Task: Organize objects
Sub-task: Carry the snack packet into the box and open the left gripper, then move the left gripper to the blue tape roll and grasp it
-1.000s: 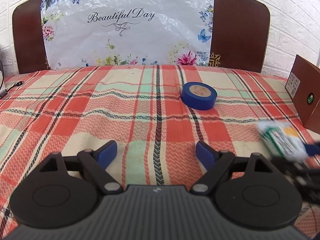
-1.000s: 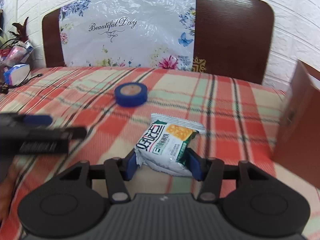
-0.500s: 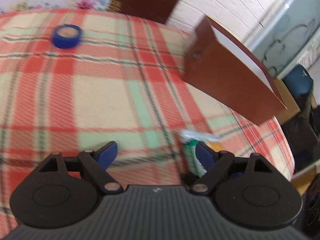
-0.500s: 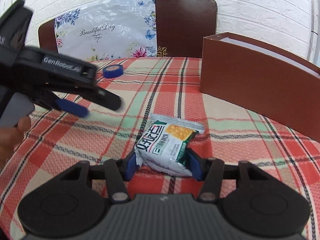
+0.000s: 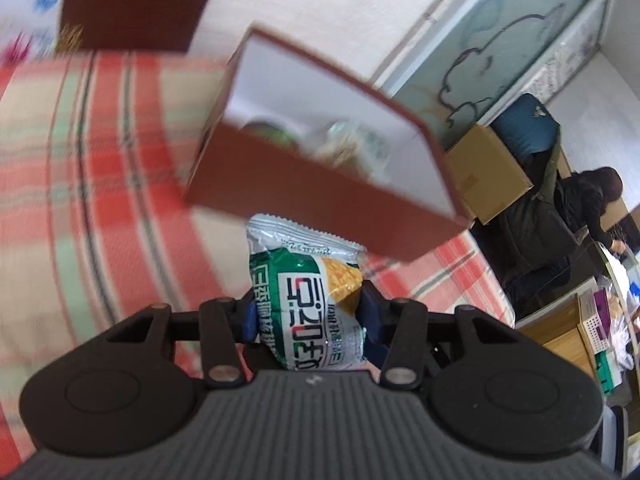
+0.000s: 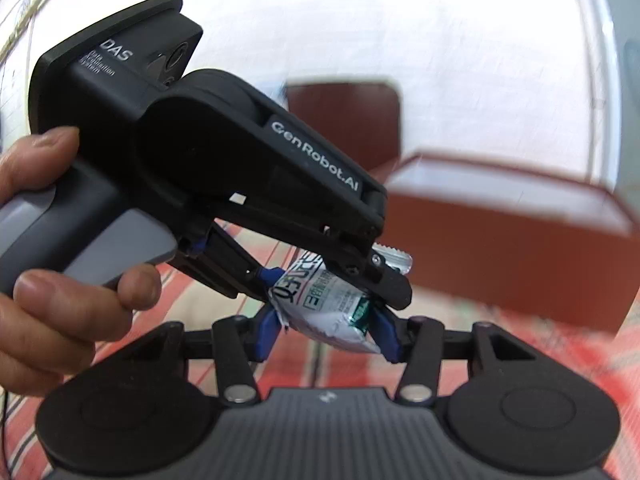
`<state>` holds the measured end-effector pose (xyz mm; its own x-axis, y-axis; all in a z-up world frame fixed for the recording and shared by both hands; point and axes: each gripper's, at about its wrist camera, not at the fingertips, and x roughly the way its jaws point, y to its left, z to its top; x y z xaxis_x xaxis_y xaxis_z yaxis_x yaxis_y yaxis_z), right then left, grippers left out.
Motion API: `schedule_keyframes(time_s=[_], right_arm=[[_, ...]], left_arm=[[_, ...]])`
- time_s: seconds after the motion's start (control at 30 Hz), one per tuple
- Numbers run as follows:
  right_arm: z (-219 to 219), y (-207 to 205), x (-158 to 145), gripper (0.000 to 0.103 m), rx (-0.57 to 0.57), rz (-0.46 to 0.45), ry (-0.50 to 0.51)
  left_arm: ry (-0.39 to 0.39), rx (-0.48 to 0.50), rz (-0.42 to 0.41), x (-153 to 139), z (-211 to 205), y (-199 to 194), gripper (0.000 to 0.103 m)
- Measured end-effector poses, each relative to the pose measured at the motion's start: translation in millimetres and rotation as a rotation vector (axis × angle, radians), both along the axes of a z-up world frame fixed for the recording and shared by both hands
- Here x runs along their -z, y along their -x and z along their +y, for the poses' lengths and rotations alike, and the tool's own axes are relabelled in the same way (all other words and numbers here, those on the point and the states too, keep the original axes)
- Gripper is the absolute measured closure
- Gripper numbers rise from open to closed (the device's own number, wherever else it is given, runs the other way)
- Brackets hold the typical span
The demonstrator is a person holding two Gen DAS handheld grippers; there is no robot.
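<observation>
My left claw [image 5: 306, 316] and right claw [image 6: 328, 330] were both closing on the snack packet [image 5: 308, 300], its length pointing ahead toward the brown box [image 5: 320, 188].

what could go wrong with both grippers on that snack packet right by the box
1. Both the left gripper and right gripper pinch the same snack packet, and both are closing; pulling apart could tear or crush it.
2. The grippers overlap closely in the right wrist view and could knock together.
3. The box stands just beyond; a hasty swing might clip its wall.
</observation>
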<state>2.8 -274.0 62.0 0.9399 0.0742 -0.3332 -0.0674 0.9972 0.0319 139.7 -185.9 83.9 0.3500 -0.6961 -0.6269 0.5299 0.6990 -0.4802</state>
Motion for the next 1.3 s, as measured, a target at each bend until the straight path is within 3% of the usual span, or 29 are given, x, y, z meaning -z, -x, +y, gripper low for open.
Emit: schedule_keyframes(time_s=[0.13, 0.27, 0.33, 0.37, 0.4, 0.43, 0.5, 0.63, 0.93, 1.13, 1.3], right_arm=[[-23.2, -30.6, -23.4, 0.056, 0.062, -0.087, 0.013], [-48.8, -72.8, -31.9, 0.056, 0.129, -0.115, 0.028], [-62.6, -99.8, -27.1, 0.056, 0.175, -0.09, 0.033], [-67.9, -115.4, -22.8, 0.052, 0.2, -0.063, 0.048], [-72.2, -132.7, -17.1, 0.039, 0.216, -0.018, 0.069], [-75.7, -144.5, -11.5, 0.033, 0.224, 0.002, 0.078], [-81.8, -151.2, -7.8, 0.025, 0.237, -0.002, 0.05], [-73.9, -133.2, -6.0, 0.026, 0.262, -0.069, 0.098], [-43.1, -48.6, -2.4, 0.02, 0.269, -0.199, 0.105], [-12.5, -15.8, 16.7, 0.02, 0.195, -0.099, 0.026], [11.7, -28.0, 36.5, 0.02, 0.093, 0.023, 0.015]], left_arm=[[0.002, 0.015, -0.105, -27.7, -34.2, -25.2, 0.051], [-0.035, 0.008, -0.178, -34.1, -67.9, -53.8, 0.046], [-0.098, -0.042, -0.23, -32.8, -80.4, -65.5, 0.029], [-0.146, -0.082, -0.271, -30.0, -86.0, -69.7, 0.028], [-0.199, -0.114, -0.312, -25.2, -92.8, -72.2, 0.028], [-0.237, -0.131, -0.336, -20.2, -96.5, -73.8, 0.028], [-0.253, -0.135, -0.345, -12.3, -99.4, -72.4, 0.029], [-0.273, -0.147, -0.442, -14.4, -92.4, -54.4, 0.03], [-0.198, -0.192, -0.493, -36.7, -45.4, -10.9, 0.03], [-0.236, -0.268, -0.442, -15.4, 3.4, 12.6, 0.03], [-0.357, -0.345, -0.367, 19.2, 46.7, 16.6, 0.03]])
